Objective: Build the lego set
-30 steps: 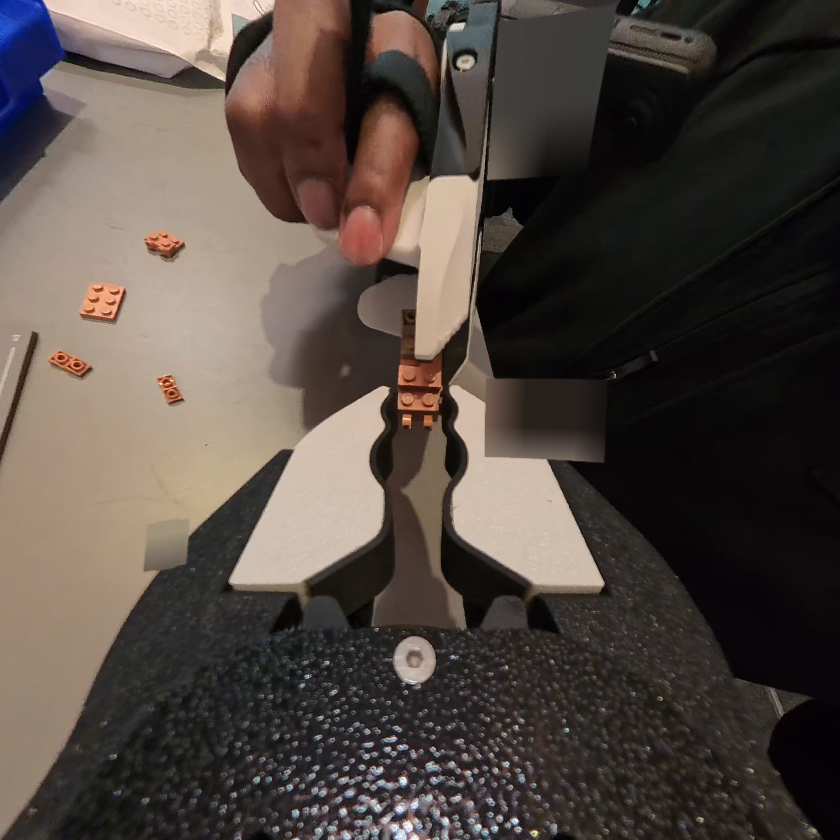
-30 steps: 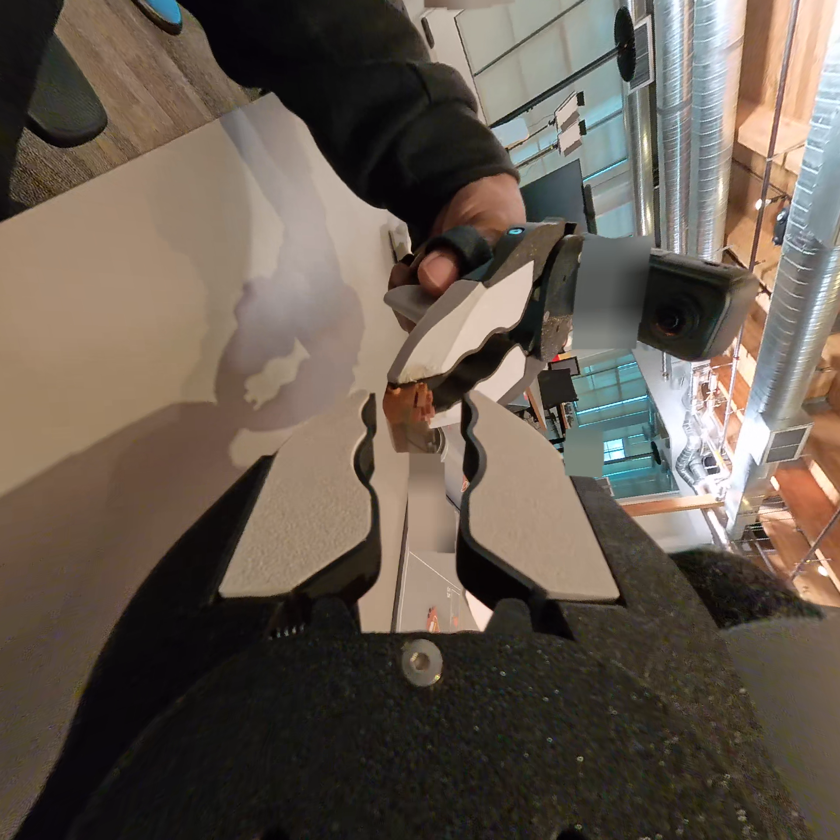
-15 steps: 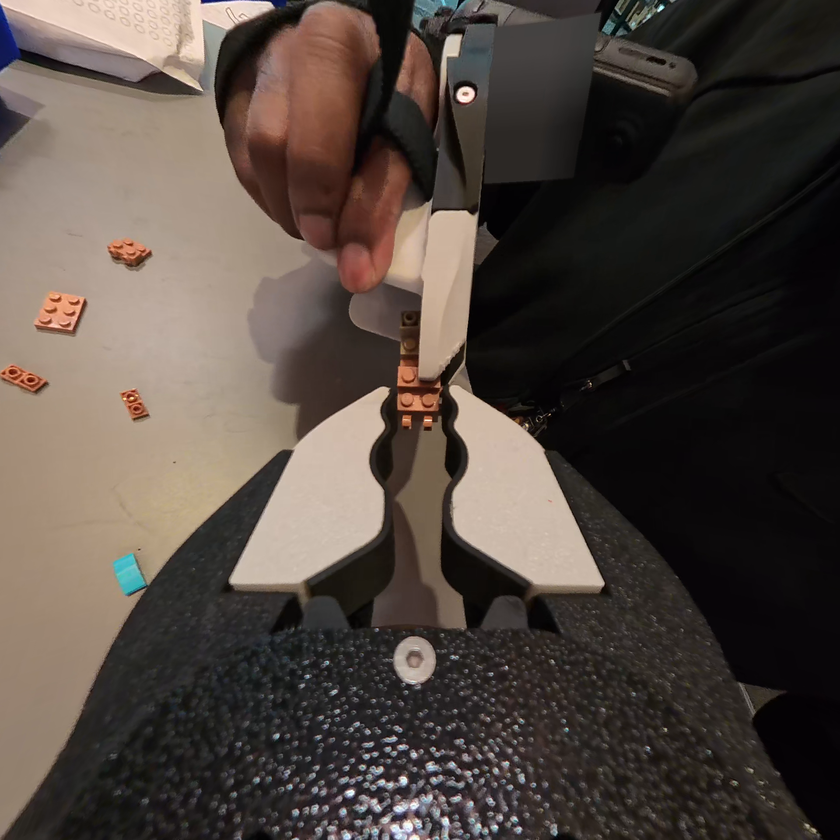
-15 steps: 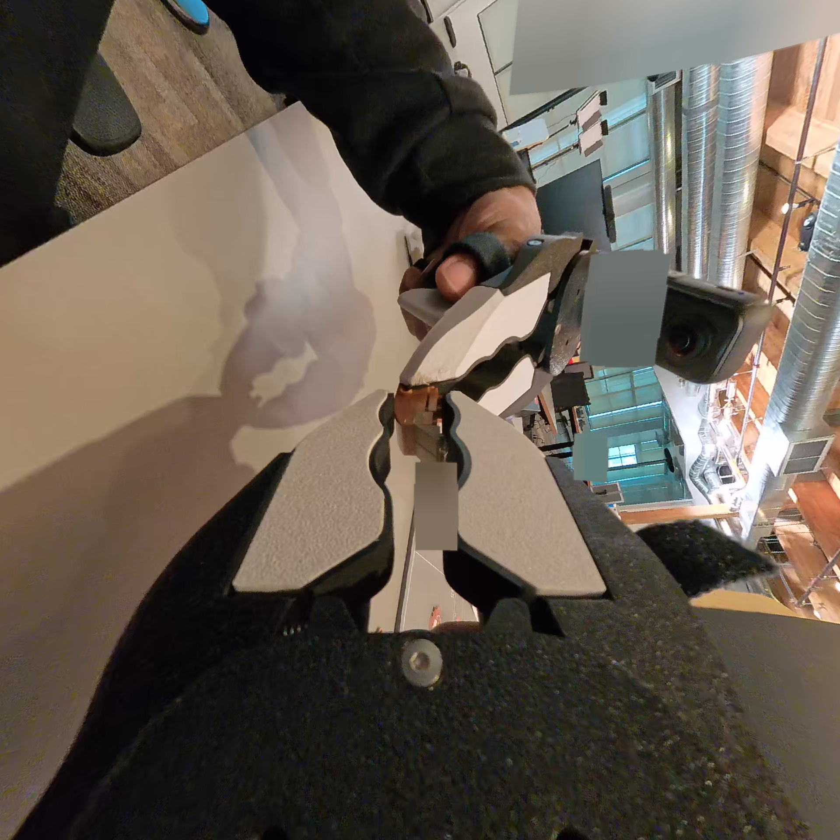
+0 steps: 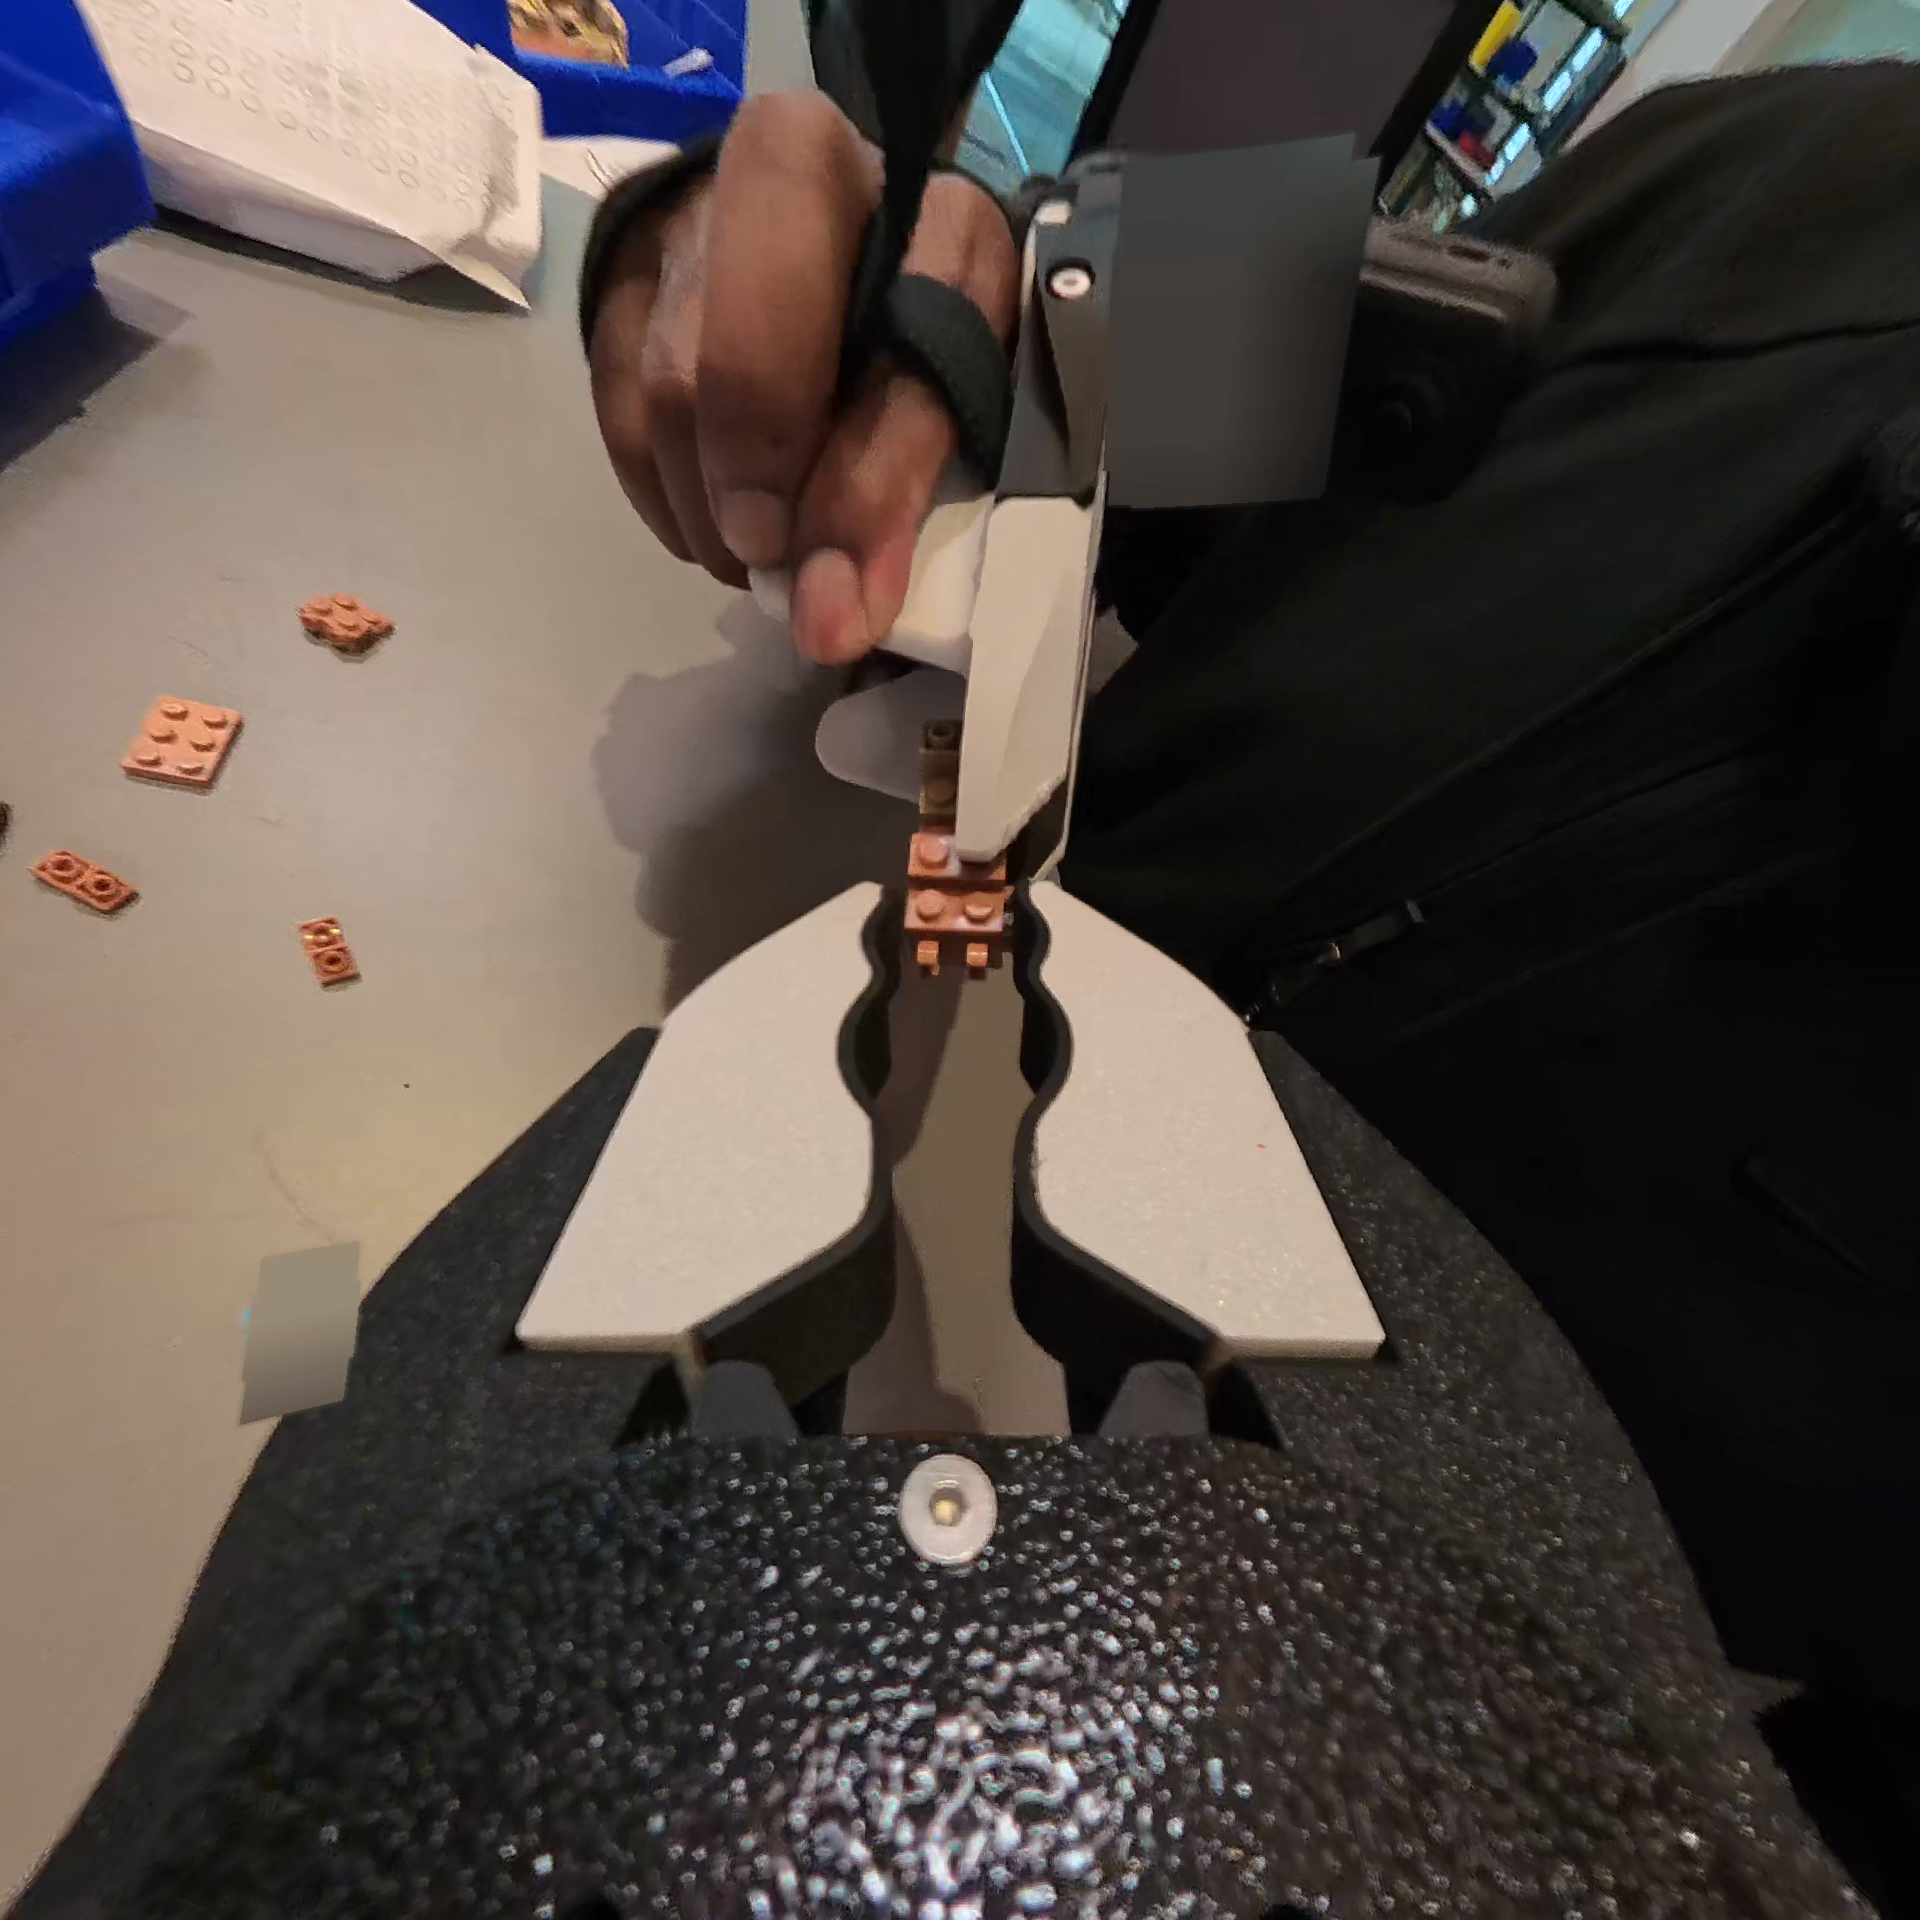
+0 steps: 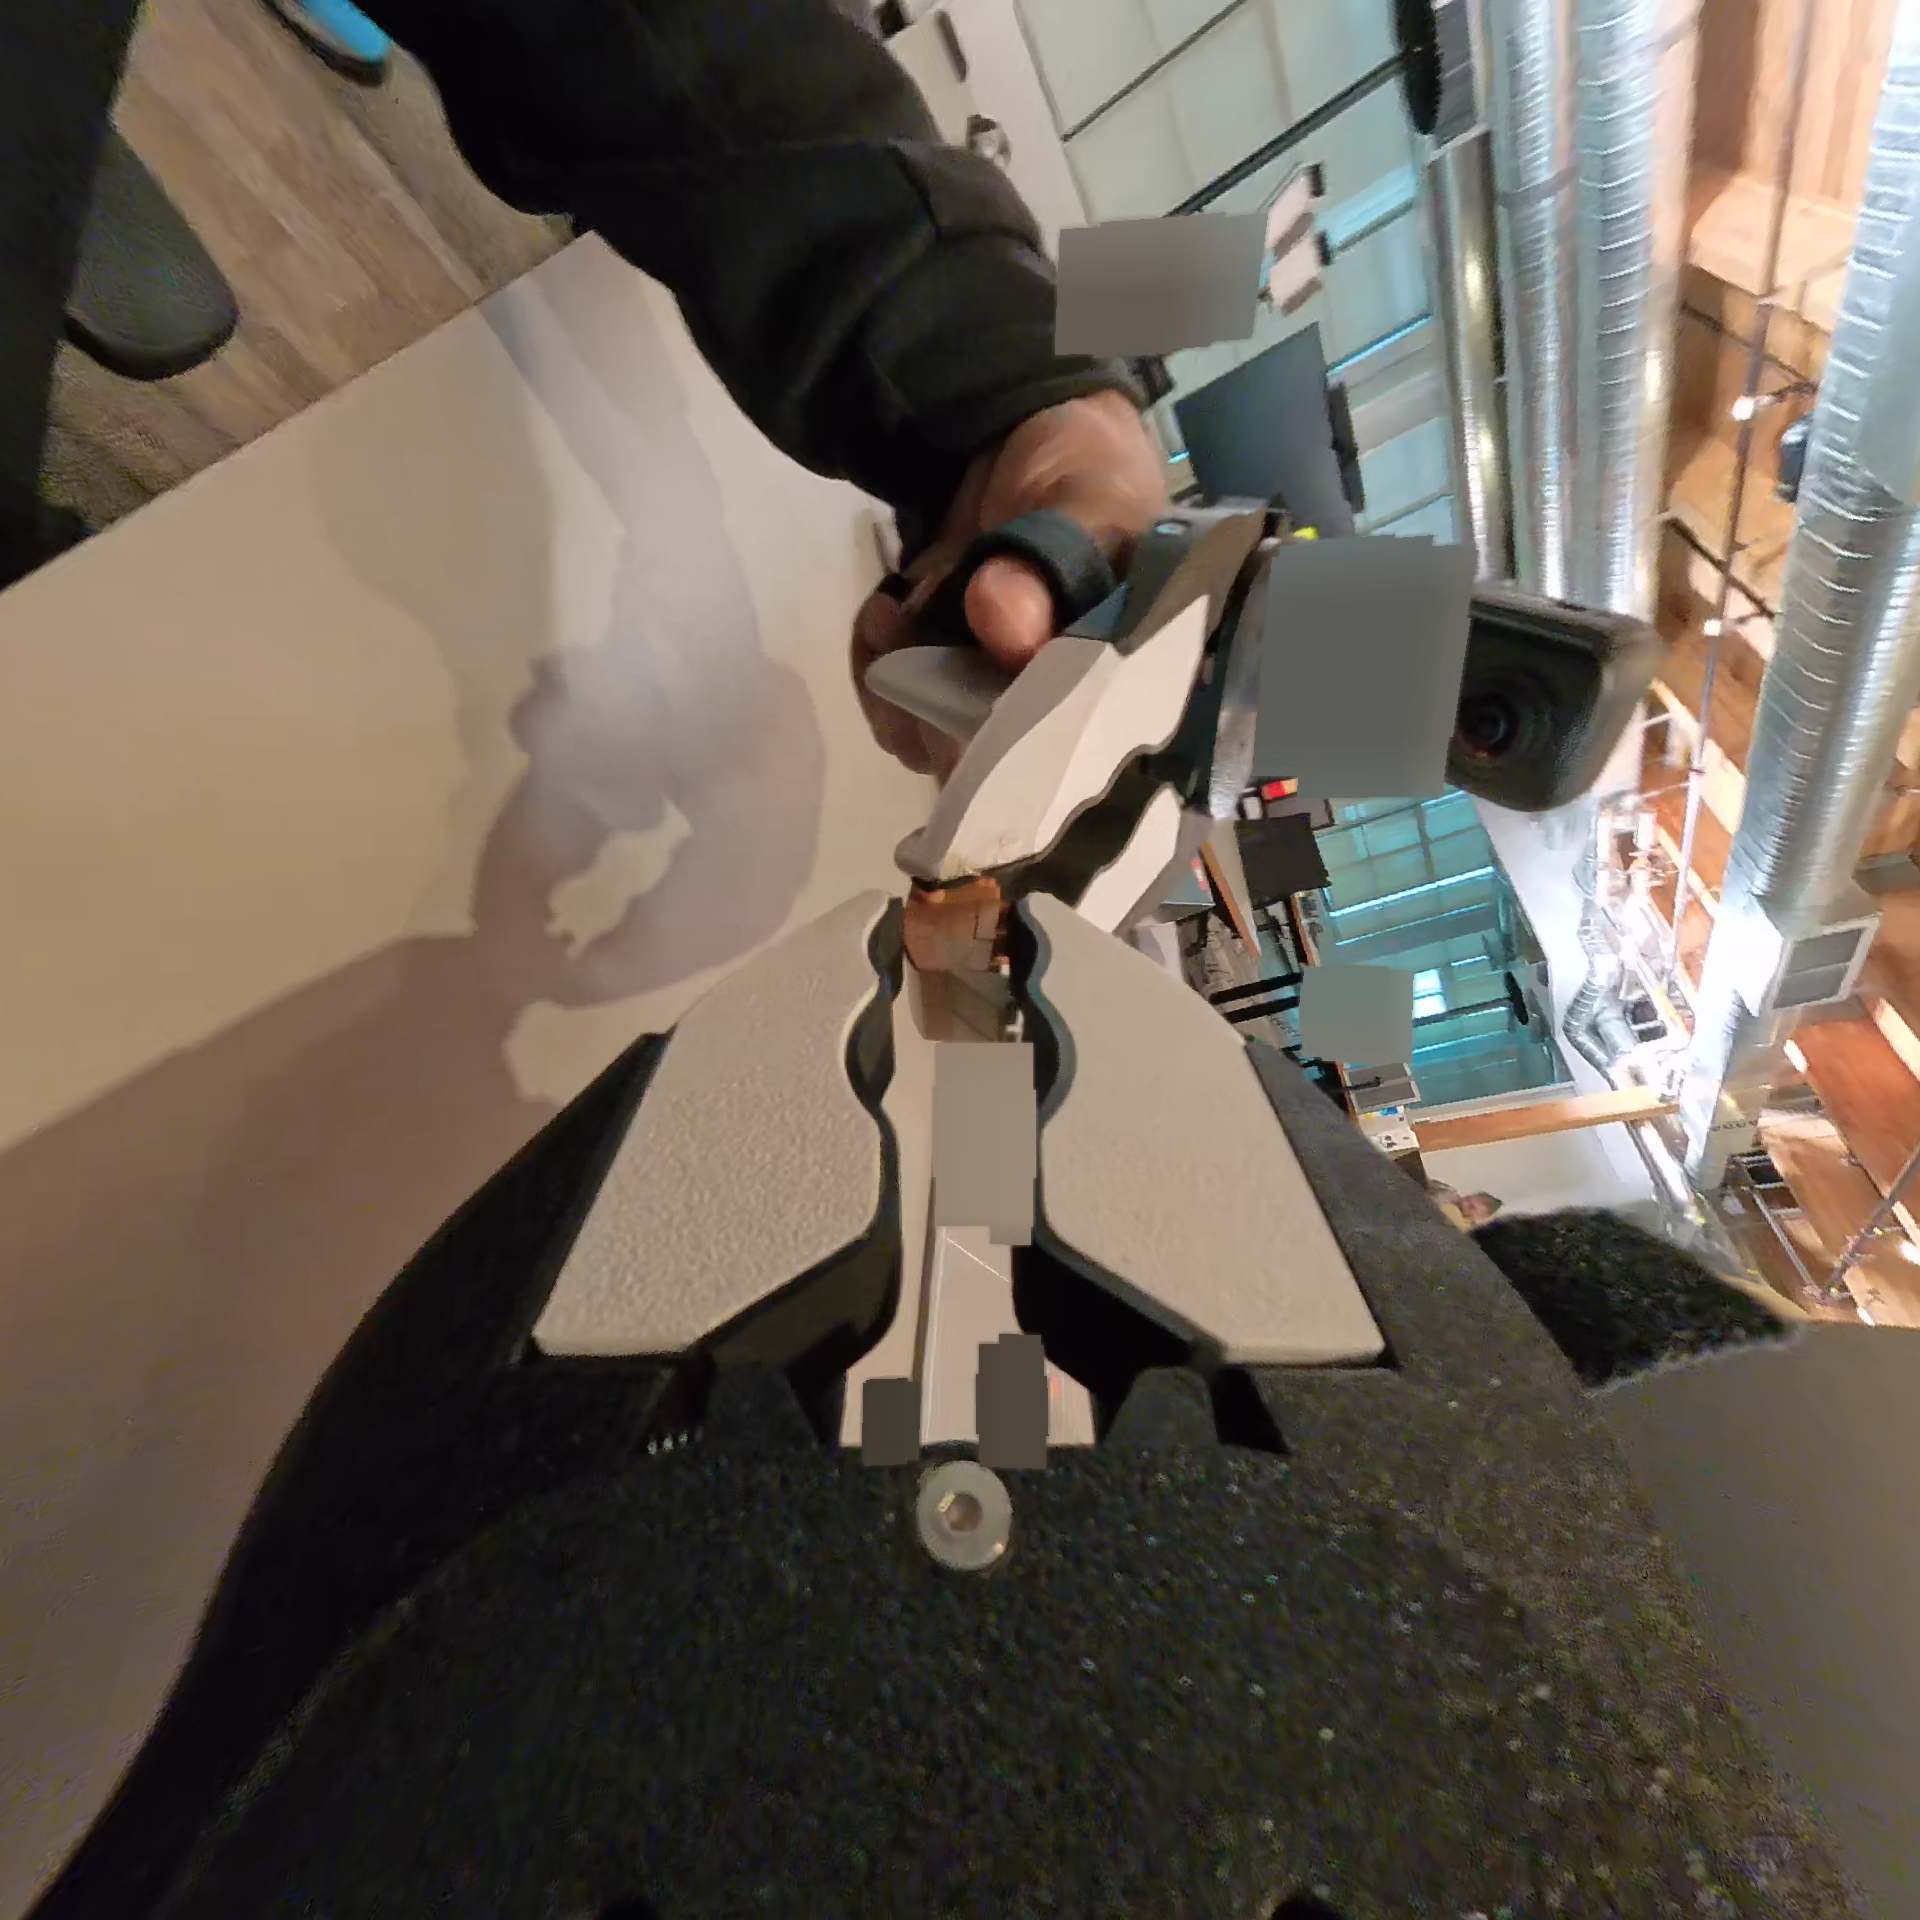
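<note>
**Both grippers clamped on one small brick assembly above the counter**

The left gripper (image 5: pixel 956 914) has its jaws closed on the lower end of a small stack of reddish-brown studded plastic bricks (image 5: pixel 958 906), with the pads pressing its two sides. The right gripper (image 5: pixel 987 831) comes down from above, held by a hand (image 5: pixel 790 395) with a black strap across one finger, and its white fingers (image 5: pixel 1013 727) grip the upper end of the same stack, where a darker olive piece (image 5: pixel 940 769) stands just beside the white finger. In the right wrist view the right gripper's own jaws pinch the brick stack (image 6: pixel 951 935) from both sides, while the left gripper (image 6: pixel 961 878) meets it from the far end.

The assembly is held in the air above the grey counter (image 5: pixel 416 499). Scattered on the counter to the left lie four loose reddish-brown plates: a square four-stud plate (image 5: pixel 183 740), a small clustered piece (image 5: pixel 346 621), and two narrow two-stud plates (image 5: pixel 83 881) (image 5: pixel 330 950). Blue bins (image 5: pixel 52 187) and a white printed paper bag (image 5: pixel 332 135) sit at the far edge.
</note>
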`<act>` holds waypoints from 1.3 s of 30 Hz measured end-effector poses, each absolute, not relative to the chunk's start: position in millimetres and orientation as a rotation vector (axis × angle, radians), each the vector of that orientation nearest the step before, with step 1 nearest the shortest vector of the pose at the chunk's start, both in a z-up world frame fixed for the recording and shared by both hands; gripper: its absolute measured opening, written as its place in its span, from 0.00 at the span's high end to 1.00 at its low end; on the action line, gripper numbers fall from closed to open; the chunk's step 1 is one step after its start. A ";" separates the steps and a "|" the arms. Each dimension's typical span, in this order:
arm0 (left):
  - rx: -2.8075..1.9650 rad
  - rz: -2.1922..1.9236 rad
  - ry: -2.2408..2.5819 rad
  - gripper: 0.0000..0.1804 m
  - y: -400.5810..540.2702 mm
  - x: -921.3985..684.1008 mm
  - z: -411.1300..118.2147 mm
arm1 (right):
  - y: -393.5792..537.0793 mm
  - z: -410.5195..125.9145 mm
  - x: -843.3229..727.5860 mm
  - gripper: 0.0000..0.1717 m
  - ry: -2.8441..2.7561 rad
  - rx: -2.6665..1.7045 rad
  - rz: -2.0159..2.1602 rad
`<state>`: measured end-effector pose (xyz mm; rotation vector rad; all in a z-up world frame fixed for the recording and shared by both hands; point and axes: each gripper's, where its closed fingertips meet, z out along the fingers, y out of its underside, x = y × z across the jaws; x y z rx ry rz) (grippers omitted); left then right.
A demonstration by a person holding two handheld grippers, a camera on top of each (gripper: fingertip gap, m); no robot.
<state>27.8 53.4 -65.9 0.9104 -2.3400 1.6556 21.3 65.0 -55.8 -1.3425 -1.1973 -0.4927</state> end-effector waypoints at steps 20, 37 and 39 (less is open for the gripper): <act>0.441 2.204 -3.106 0.80 66.7 38.3 -48.0 | 66.9 -36.1 31.8 0.89 -0.884 -1.355 -0.079; 0.345 2.464 -3.272 0.92 68.4 53.5 -47.5 | 71.0 -35.1 44.3 0.85 -0.792 -1.347 -0.065; 0.448 2.468 -3.204 0.92 73.0 56.7 -50.6 | 70.9 -35.6 49.7 0.83 -0.789 -1.351 -0.118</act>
